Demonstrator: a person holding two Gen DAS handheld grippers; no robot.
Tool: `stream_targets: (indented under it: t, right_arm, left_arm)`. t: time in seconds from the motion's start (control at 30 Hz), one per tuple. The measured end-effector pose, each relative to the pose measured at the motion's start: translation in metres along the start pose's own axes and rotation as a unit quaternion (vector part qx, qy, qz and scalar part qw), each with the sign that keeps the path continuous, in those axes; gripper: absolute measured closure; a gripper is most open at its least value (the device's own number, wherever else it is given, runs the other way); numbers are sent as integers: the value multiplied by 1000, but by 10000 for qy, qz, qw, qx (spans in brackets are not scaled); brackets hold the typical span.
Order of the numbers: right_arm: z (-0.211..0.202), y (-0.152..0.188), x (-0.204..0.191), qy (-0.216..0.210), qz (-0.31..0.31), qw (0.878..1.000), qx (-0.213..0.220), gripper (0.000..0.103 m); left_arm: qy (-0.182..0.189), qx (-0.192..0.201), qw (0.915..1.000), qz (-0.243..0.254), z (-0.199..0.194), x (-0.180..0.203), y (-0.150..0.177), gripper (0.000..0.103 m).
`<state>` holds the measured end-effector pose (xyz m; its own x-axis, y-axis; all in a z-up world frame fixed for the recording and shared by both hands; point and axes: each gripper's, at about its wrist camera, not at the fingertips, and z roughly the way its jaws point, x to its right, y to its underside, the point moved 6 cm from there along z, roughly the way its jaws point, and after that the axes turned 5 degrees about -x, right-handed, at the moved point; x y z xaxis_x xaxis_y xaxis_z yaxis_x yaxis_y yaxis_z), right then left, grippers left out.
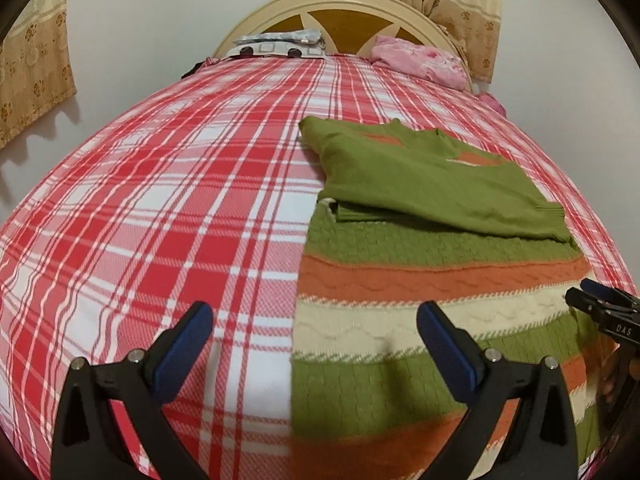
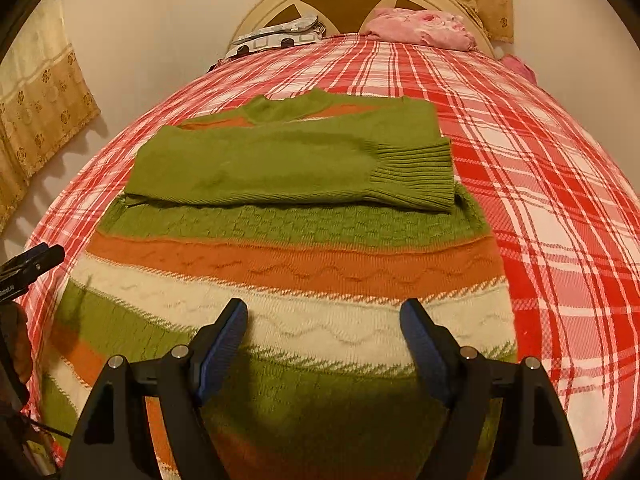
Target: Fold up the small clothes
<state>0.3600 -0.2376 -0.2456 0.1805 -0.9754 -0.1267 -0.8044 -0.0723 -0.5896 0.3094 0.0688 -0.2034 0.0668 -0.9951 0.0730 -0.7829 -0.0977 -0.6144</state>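
Observation:
A knitted sweater (image 1: 420, 320) striped green, orange and cream lies flat on the red plaid bed (image 1: 160, 220). Its green sleeves (image 2: 280, 164) are folded across the chest, the ribbed cuff (image 2: 416, 176) at the right. My left gripper (image 1: 314, 332) is open and empty, hovering over the sweater's left edge near the hem. My right gripper (image 2: 324, 328) is open and empty above the sweater's lower stripes. The right gripper also shows in the left wrist view (image 1: 604, 308); the left one shows in the right wrist view (image 2: 32, 266).
A cream headboard (image 1: 344, 4) stands at the far end of the bed. A grey patterned pillow (image 1: 280, 44) and pink bedding (image 1: 420, 60) lie against it. Patterned curtains (image 1: 36, 60) hang at the left and behind the headboard. Plaid sheet lies left of the sweater.

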Motion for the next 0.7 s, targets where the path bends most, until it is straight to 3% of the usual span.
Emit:
stream_targets:
  t: [0.13, 0.7]
  right_arm:
    - [-8, 2, -1, -135, 110, 9998, 10, 24]
    - [-36, 58, -14, 136, -156, 9998, 77, 24]
  left_arm:
    - [105, 41, 9999, -81, -8, 0, 8, 0]
    - [216, -258, 9994, -56, -37, -11, 82, 0]
